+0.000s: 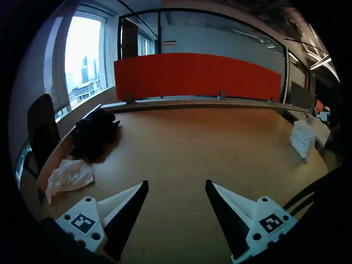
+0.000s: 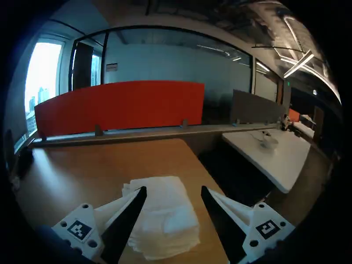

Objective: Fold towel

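**Both claws hanging open over the wooden bench**

The left claw (image 1: 176, 182) is hovering with its fingers spread wide apart, gripping nothing, above bare wood of the bench (image 1: 185, 141). A crumpled white towel (image 1: 69, 176) is lying near the bench's left edge, just in front of a black bundle of cloth (image 1: 94, 132). In the right gripper view, the right claw (image 2: 173, 188) is likewise standing agape and empty, its fingers framing a stack of folded towels (image 2: 165, 215) sitting by the bench's right edge. A red divider (image 2: 119, 105) is running along the far side.
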